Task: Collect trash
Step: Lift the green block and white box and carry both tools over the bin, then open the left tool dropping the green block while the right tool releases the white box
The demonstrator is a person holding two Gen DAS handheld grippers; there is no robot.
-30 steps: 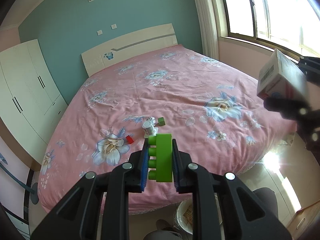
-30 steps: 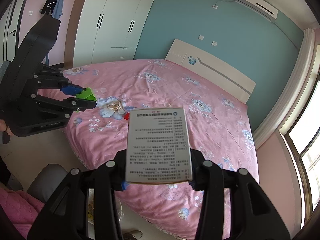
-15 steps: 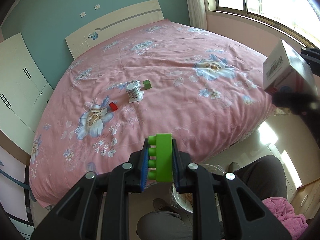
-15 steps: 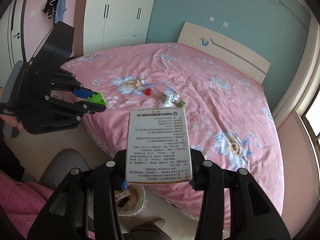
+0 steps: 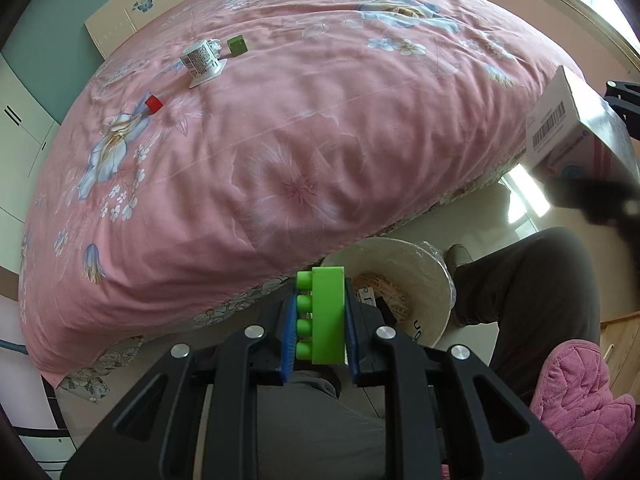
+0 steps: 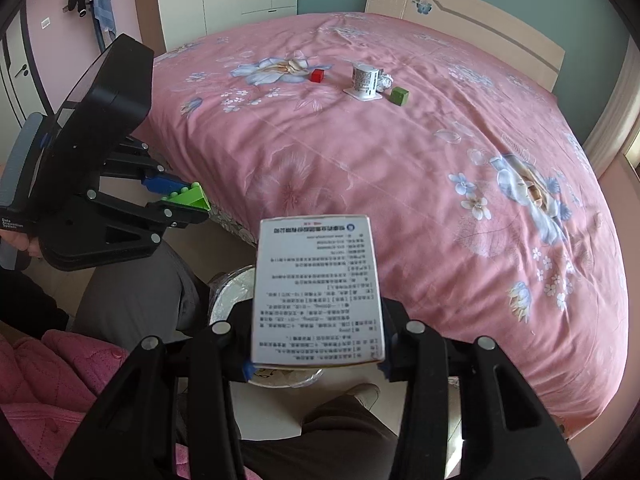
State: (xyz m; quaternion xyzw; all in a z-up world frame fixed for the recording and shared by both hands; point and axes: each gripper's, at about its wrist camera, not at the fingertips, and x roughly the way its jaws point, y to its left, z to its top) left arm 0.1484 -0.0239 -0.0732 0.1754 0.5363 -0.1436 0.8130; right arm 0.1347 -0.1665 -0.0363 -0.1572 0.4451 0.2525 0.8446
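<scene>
- Across most of both views, the pink floral bedspread (image 6: 420, 168) carries the items not yet collected: an upturned labelled cup (image 6: 365, 80), a green cube (image 6: 399, 96) just beside it, a red cube (image 6: 317, 75) further off.
- On the floor at the bed's edge, between the person's knees, a bag-lined waste bin (image 5: 424, 264) sits within reach of both tools, paper already inside.
- Right gripper (image 6: 318, 364) is clamped on a printed cardboard box (image 6: 318, 288), held above the bin, likely for dropping.
- Left gripper (image 5: 320, 320) is clenched on a green toy brick (image 5: 326, 312), aimed at the bin's rim.
</scene>
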